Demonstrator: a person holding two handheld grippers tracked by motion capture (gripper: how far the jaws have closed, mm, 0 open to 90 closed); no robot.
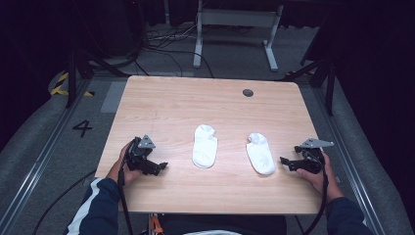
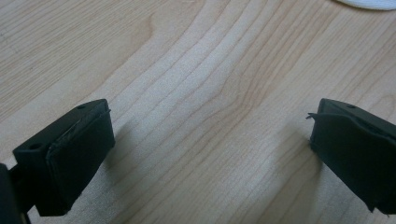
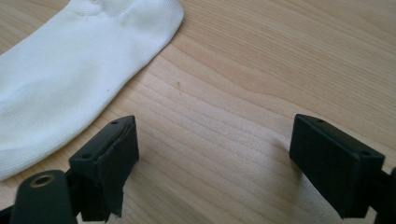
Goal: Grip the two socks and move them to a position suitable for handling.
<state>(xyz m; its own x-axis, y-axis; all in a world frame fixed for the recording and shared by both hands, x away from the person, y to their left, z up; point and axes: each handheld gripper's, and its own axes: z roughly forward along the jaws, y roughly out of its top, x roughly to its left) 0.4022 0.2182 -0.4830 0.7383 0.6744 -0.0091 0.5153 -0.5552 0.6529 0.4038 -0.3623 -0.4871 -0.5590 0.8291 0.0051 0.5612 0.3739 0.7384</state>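
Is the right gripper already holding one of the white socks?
No: the right gripper has open jaws over bare wood, and the nearest white sock lies flat beside them, untouched.

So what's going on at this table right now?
A person sits at a wooden table with a gripper in each hand. Two white socks lie flat side by side in the middle: the left sock and the right sock. The left gripper rests near the table's left edge, the right gripper just beside the right sock. Both have their jaws open with nothing between them, so neither sock is being held or touched yet.
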